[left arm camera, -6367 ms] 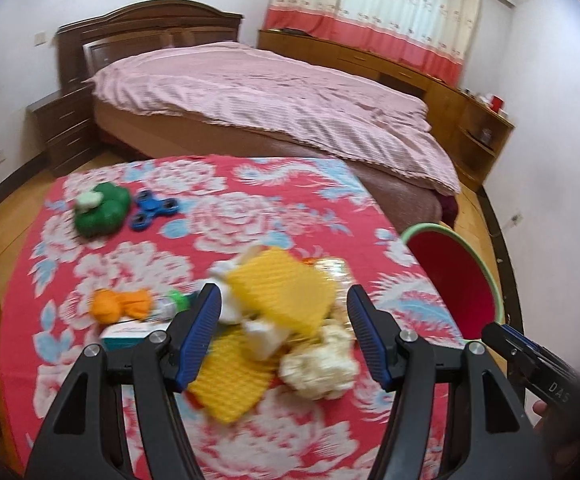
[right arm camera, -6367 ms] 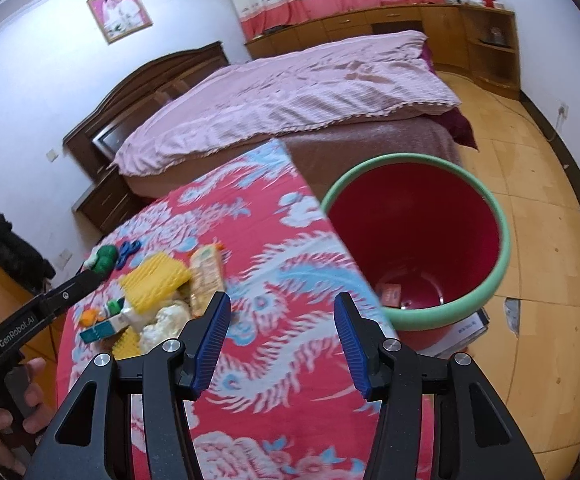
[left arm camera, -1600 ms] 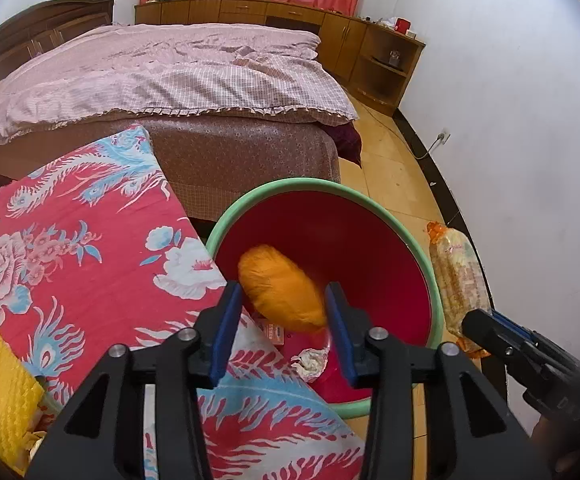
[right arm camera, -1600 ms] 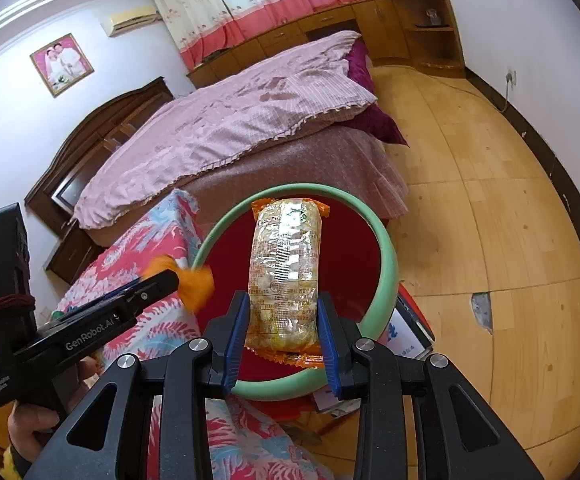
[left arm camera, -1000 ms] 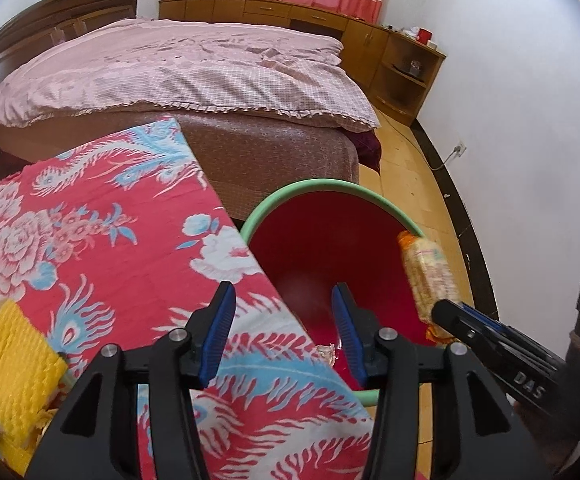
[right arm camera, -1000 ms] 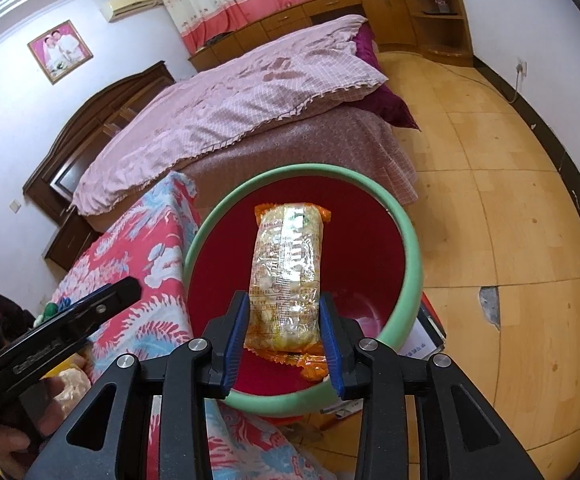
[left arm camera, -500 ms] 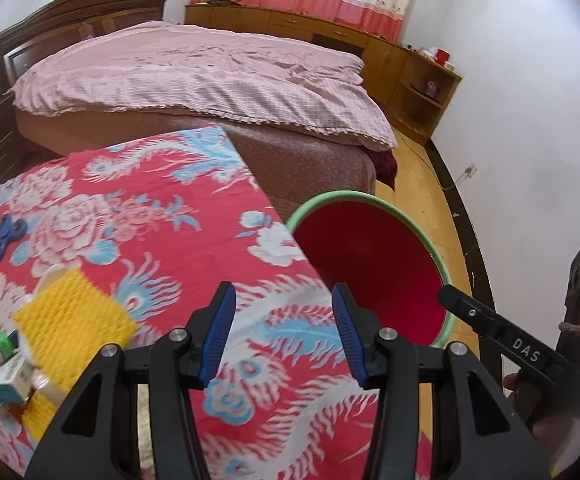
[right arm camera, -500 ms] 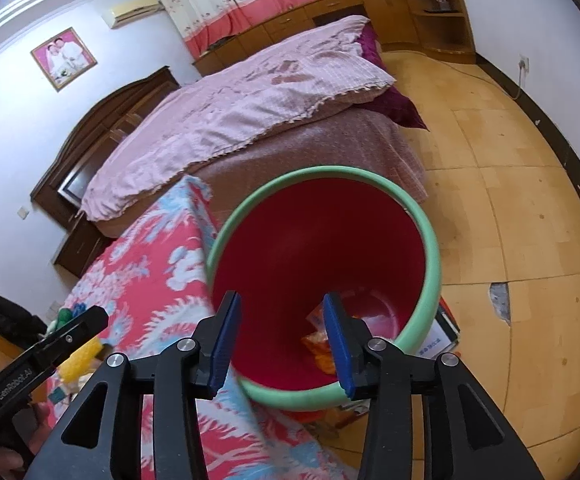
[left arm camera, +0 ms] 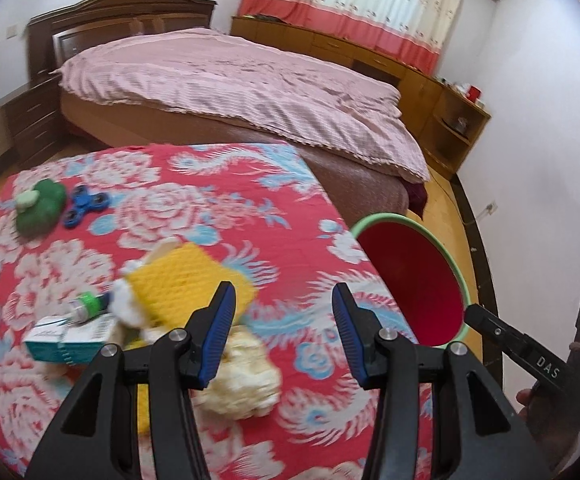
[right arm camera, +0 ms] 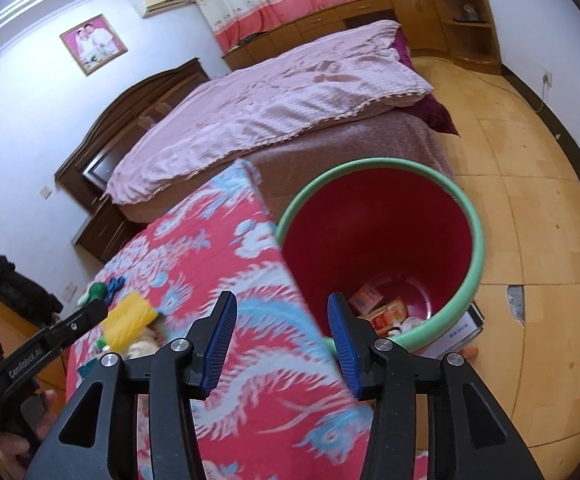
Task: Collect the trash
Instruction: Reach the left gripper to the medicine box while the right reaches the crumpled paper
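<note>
- Between the blue ribbed pads of the left gripper (left arm camera: 282, 336) lies only the red flowered cloth (left arm camera: 226, 216); the jaws stand partly apart and hold nothing.
- Just left of and under its left finger sits the trash pile: one yellow foam net (left arm camera: 186, 280) with a waffle texture, one crumpled cream tissue wad (left arm camera: 246, 376), one flat teal-and-white carton (left arm camera: 70, 340), and one small tube with a green band (left arm camera: 90, 305).
- A second yellow piece shows under the left finger, too hidden to tell apart.
- Far ahead to the left, at the cloth's corner, are one green soft toy (left arm camera: 40, 210) and one blue three-armed spinner (left arm camera: 86, 204), touching or nearly so.
- Ahead and right of the left gripper stands one round bucket (left arm camera: 455, 272), smooth red plastic with a pale green rim, beside the table edge.
- The right gripper (right arm camera: 278, 332) has its jaws opening, with nothing between them; it hangs over the table corner with the bucket just ahead on the right.
- Down in the bucket, past the right finger, lie orange packets (right arm camera: 385, 312) and a scrap of white paper; their count is unclear.
- Beyond both tools is one bed (left arm camera: 226, 80) under a pink checked quilt.
</note>
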A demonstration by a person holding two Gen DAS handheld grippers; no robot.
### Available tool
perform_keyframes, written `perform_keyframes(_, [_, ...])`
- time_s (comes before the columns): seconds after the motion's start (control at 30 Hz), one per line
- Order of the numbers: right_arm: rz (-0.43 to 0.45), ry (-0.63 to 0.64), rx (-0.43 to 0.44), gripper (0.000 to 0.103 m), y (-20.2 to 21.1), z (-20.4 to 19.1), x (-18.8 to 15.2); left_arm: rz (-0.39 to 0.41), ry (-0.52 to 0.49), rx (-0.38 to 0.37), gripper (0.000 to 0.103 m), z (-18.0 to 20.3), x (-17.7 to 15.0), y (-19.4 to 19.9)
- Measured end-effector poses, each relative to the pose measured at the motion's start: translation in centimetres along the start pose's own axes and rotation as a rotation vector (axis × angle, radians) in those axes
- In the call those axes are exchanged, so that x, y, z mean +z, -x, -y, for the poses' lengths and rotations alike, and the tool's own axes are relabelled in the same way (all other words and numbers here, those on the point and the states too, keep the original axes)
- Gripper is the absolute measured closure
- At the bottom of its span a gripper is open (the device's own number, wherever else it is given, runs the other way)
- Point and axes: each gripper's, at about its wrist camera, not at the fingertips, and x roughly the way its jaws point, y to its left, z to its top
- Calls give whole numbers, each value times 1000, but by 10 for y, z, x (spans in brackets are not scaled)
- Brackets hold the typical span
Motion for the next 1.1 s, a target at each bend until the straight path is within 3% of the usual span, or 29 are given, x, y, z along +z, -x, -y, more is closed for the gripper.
perform_keyframes(0.33, [-36,58,32,51,-9,-39,-18,-4,84,104,52,-64,-10,18])
perform_keyframes(0.7, [-87,78,35,49,-29,-62,-32,-27,145,221,52,-126,-7,4])
perform_keyframes(1.1, [-128,84,15,49,-48,-69,-36,-114,120,193,53,-143,-16,-33])
